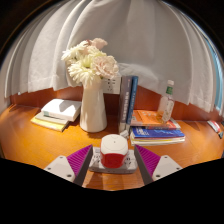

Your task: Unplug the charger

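Observation:
A white charger [114,146] with a red lower band is plugged upright into a grey socket block [97,160] on the wooden desk [40,145]. The charger stands between my gripper [114,160] fingers. The purple pads [80,159] sit to either side of the block, with a visible gap between each pad and the charger. The gripper is open.
Beyond the charger stands a white vase [93,106] with pale flowers [88,62]. Upright books [128,98] are right of it, then a stack of flat books [155,126] and a clear bottle [167,100]. More books [57,112] lie at the left. A curtain hangs behind.

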Motion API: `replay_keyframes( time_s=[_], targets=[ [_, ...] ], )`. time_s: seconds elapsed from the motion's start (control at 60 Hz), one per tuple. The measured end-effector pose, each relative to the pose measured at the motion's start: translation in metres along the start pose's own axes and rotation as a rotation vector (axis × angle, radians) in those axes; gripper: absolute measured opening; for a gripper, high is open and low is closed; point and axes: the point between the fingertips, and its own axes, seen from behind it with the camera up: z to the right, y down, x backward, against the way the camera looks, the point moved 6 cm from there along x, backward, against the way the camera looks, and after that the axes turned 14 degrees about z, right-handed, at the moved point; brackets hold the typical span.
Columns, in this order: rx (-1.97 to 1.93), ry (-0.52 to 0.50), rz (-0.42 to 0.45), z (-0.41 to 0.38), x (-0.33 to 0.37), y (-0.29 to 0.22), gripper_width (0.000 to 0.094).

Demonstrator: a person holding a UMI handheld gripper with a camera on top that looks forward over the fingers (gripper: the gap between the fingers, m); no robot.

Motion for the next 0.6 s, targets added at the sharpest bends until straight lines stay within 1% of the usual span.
replay_keyframes(
  time_s=[0.033,0.05,0.067,0.083,0.1,0.117,0.133,0.15,0.2,0.3,0.4,0.483,0.5,0.533,0.6],
  targets=[
    [-0.001,-0.007,-0.013,0.000,-0.010,0.003,0.0832],
    [-0.006,-0.012,-0.017,0.000,-0.015,0.005,0.0815],
    [-0.011,-0.019,-0.021,-0.001,-0.019,0.006,0.0777],
    [-0.016,-0.027,-0.025,-0.002,-0.023,0.008,0.0722],
    [-0.020,-0.036,-0.032,-0.004,-0.026,0.010,0.0641],
    [-0.026,-0.039,-0.047,-0.003,-0.029,0.014,0.0539],
    [-0.020,-0.018,-0.050,0.002,-0.031,0.013,0.0501],
    [-0.021,-0.017,-0.043,0.001,-0.032,0.011,0.0499],
    [-0.036,-0.013,-0.061,0.000,-0.032,0.012,0.0488],
    [-0.037,0.003,-0.076,0.000,-0.031,0.013,0.0434],
    [-0.064,0.023,-0.132,0.000,-0.033,0.011,0.0383],
    [-0.114,0.028,-0.171,0.003,-0.033,0.005,0.0372],
    [-0.120,0.031,-0.159,0.004,-0.033,0.000,0.0373],
    [-0.137,0.059,-0.089,0.008,-0.032,-0.027,0.0376],
    [-0.069,0.108,0.172,0.021,-0.024,-0.128,0.0374]
  ],
)
